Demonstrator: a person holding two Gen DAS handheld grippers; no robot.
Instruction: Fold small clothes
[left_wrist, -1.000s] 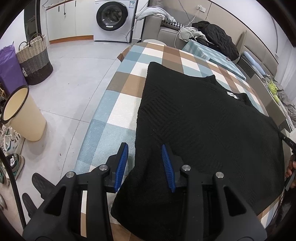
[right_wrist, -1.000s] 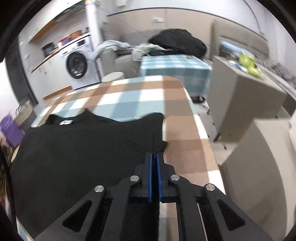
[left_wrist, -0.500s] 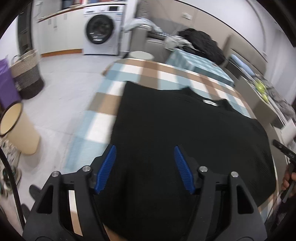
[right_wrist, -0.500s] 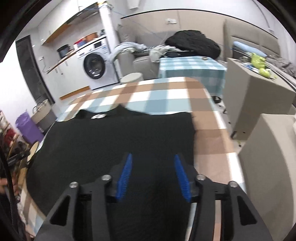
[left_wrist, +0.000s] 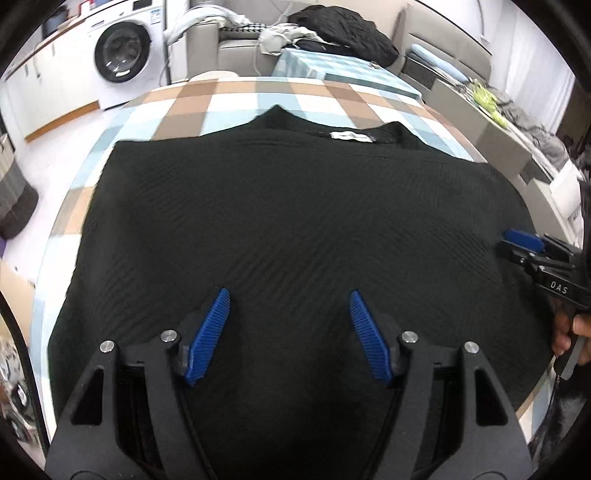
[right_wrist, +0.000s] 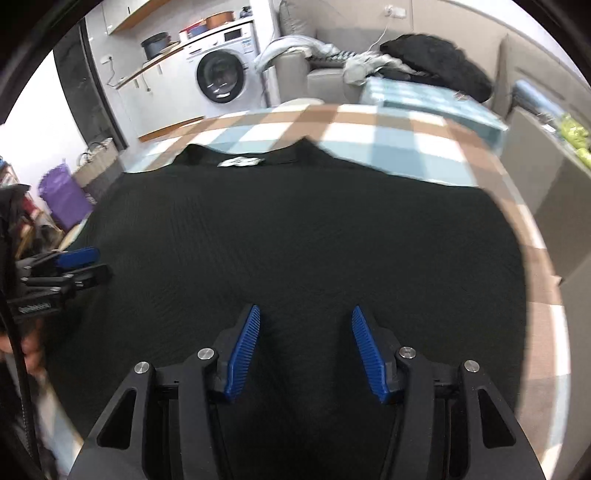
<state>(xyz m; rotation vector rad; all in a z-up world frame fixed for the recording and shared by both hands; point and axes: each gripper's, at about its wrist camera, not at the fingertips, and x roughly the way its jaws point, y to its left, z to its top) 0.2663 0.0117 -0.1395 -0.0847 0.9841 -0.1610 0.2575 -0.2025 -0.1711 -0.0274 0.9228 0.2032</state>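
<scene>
Desk with brown, blue and white checked cloth (left_wrist: 236, 99); black ribbed knit garment (left_wrist: 295, 221) spread flat on it, white neck label (left_wrist: 351, 136) at far edge; my left claw (left_wrist: 290, 325) and right claw (right_wrist: 304, 341) both released above the garment, holding nothing

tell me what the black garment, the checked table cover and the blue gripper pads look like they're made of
Black garment: seemingly a knit fabric, matte, with a fine diagonal ribbed weave visible across it.
Checked table cover: probably woven cloth, matte, in brown, blue and white squares; it could be coated, which the views cannot settle.
Blue pads on the left hand-held gripper: likely rubber or soft plastic, with fine ridges, set in black, hard-looking plastic arms.
</scene>
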